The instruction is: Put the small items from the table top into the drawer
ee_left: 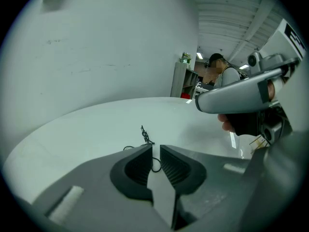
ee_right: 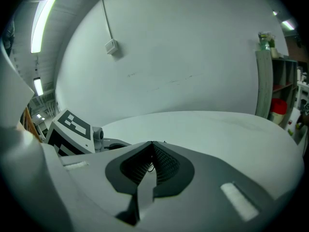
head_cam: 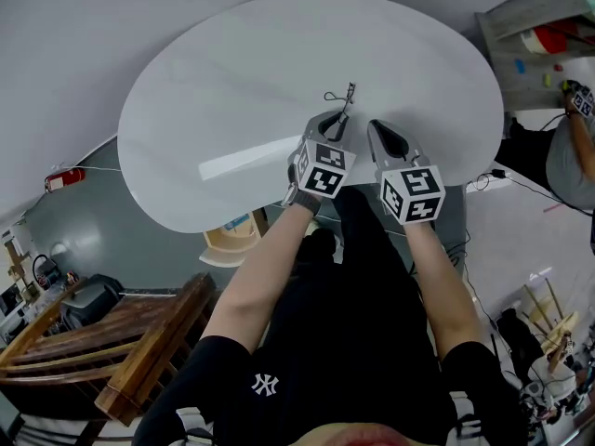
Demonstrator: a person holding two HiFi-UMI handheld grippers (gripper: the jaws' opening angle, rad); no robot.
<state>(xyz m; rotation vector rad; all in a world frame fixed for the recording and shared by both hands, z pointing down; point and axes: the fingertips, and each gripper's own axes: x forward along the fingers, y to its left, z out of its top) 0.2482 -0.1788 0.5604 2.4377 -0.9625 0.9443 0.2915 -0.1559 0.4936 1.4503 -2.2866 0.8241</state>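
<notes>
Workshop prob.: wood planks [head_cam: 139, 342], floor cables [head_cam: 522, 184], shelf [head_cam: 535, 40] w/ clutter.

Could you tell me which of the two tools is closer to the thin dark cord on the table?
The left tool: its jaw tips reach the cord at its loop, while the right tool sits off to the side with jaws together.

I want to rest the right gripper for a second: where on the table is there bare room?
Nearly all of the table is bare: the left half out to its rim, the far side, the right end. Only the front middle is crowded: the cord lies at the tips of the left gripper, with the right gripper beside it.
</notes>
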